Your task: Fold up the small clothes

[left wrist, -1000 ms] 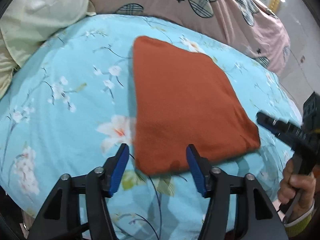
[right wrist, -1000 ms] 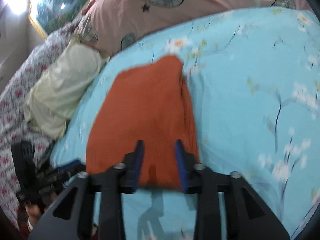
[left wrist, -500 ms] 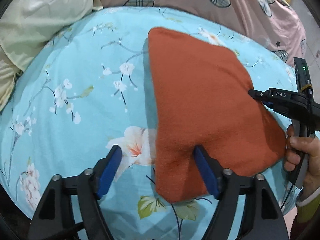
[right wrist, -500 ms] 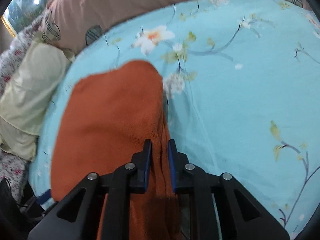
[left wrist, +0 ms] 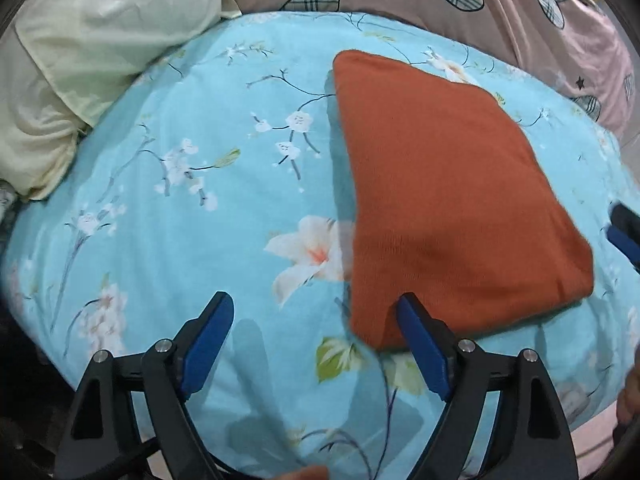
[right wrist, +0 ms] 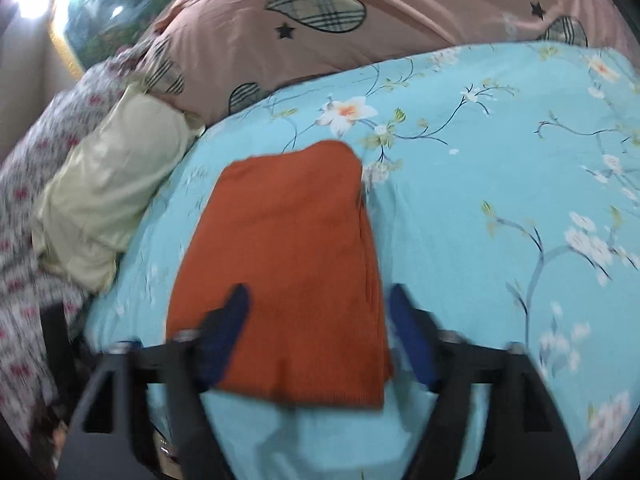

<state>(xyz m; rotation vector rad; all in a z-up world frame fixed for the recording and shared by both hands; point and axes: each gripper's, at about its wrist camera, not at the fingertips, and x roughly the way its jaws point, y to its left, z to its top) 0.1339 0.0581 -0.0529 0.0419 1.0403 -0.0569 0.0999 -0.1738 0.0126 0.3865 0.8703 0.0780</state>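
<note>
A folded rust-orange garment (left wrist: pixel 448 196) lies flat on the light blue floral bedspread (left wrist: pixel 192 200). My left gripper (left wrist: pixel 316 312) hovers over its near left corner, jaws opening wide, nothing pressed between the blue pads; the right pad (left wrist: pixel 420 340) overlaps the cloth's edge in view. In the right wrist view the same orange garment (right wrist: pixel 288 264) lies under my right gripper (right wrist: pixel 320 308), whose jaws are opening wide and stand apart above the cloth, blurred by motion. The right gripper's blue tip (left wrist: pixel 624 236) shows at the left view's right edge.
A pale yellow pillow (left wrist: pixel 92 60) sits at the bed's left. A pink quilt with plaid hearts (left wrist: pixel 480 4) is piled behind. A flower-printed pink and white blanket (right wrist: pixel 36 208) lies left of the pillow. A person's hand (left wrist: pixel 630 396) shows at lower right.
The right gripper, shut on the garment's edge half a second ago, has let go, opened wide and pulled back. The left gripper opened wider and shifted left of the cloth.
</note>
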